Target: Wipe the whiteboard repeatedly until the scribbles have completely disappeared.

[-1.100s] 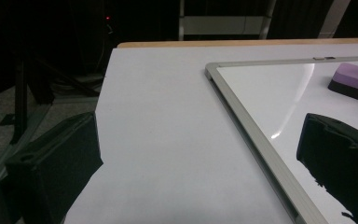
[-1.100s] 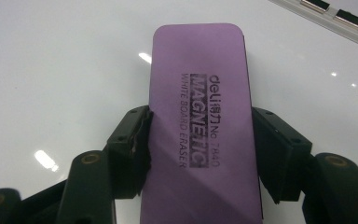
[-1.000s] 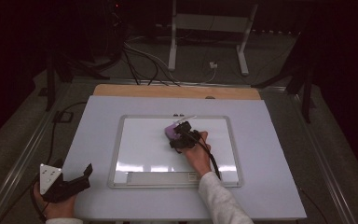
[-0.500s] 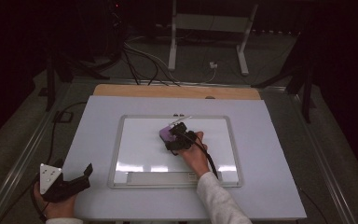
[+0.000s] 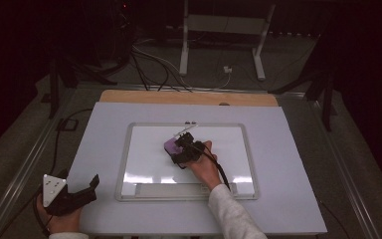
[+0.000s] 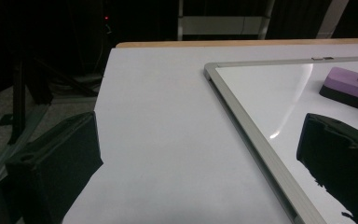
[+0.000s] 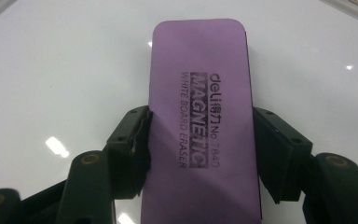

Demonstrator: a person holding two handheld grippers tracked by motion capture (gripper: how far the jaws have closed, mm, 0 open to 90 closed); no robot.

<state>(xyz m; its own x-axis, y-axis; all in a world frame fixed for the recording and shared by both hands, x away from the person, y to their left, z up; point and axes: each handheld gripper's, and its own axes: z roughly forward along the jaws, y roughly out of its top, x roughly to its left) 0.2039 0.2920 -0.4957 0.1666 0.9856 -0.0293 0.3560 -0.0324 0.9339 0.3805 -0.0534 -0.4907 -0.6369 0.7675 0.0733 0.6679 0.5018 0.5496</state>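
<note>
Two grippers: my right gripper (image 7: 200, 154) pinches the purple eraser (image 7: 200, 93) flat on the whiteboard (image 5: 144, 149), probably mid-wipe, needing steady downward pressure next, while my left gripper (image 5: 72, 196) rests spread on the desk (image 5: 288, 199).

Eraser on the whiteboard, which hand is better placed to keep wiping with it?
Right. Its claw is shut on the eraser over the whiteboard; the left claw sits open off the board.

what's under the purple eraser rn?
The purple eraser lies flat on the whiteboard, clamped at both long sides by the right gripper. The board around it looks clean and glossy. The patch beneath the eraser is covered, so any marks there can't be seen.
</note>
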